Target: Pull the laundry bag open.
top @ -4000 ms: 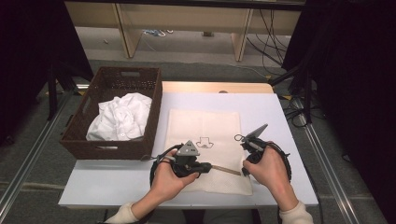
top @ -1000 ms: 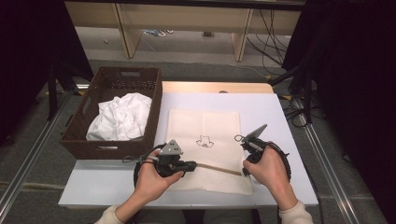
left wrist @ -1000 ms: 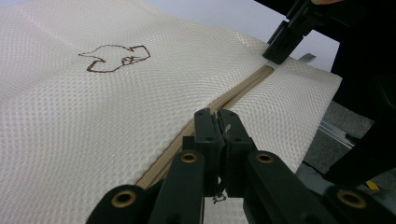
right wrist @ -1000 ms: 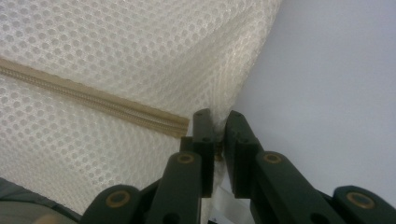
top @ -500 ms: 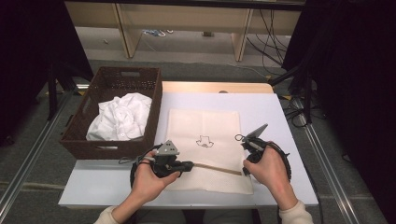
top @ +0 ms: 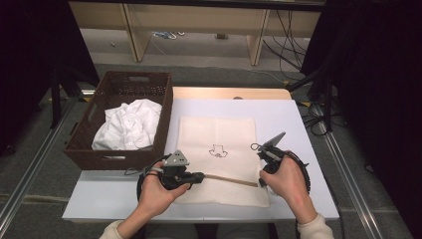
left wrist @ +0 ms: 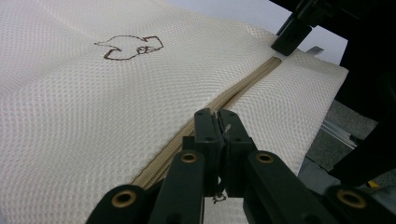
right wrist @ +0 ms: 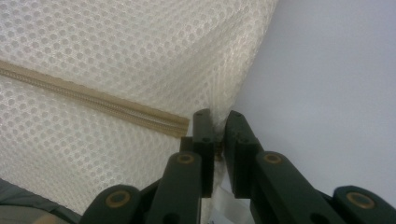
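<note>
Pinching the mesh bag (top: 219,144): left gripper (left wrist: 218,122) on its zipper pull (left wrist: 227,129), right gripper (right wrist: 217,122) on its edge.

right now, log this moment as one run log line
left gripper: shut on zipper pull | right gripper: shut on mesh bag edge by zipper end | bag flat on table | basket holds white cloth

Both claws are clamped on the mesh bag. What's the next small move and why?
Probably draw the left claw further along the zipper, away from the right claw. It is shut on what looks like the zipper pull, part-way along the track, while the right claw pins the edge of the mesh bag past the zipper's end and braces it.
</note>
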The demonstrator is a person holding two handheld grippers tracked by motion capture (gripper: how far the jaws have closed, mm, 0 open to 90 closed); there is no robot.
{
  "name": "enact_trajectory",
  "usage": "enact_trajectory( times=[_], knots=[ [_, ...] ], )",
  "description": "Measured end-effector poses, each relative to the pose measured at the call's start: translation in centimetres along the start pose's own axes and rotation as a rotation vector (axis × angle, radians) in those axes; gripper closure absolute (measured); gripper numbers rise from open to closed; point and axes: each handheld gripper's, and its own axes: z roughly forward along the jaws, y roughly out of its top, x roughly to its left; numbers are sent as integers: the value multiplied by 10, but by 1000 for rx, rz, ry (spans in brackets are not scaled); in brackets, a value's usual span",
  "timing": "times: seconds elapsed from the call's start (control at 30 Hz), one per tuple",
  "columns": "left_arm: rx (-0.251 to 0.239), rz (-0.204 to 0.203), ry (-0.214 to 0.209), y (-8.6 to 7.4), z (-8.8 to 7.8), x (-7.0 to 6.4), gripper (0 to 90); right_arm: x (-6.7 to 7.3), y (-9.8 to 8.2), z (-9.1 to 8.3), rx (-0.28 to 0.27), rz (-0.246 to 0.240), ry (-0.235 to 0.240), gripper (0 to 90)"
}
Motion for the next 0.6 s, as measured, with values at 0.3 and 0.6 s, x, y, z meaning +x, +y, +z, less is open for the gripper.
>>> enact_trajectory(
  times=[0.3,0.6],
  knots=[
    [4,-2,5,-2,-3,2,870,-1,0,1,-14,-3,-3,844],
    [4,2,9,-3,-4,3,870,-1,0,2,-26,1,-2,843]
  ],
)
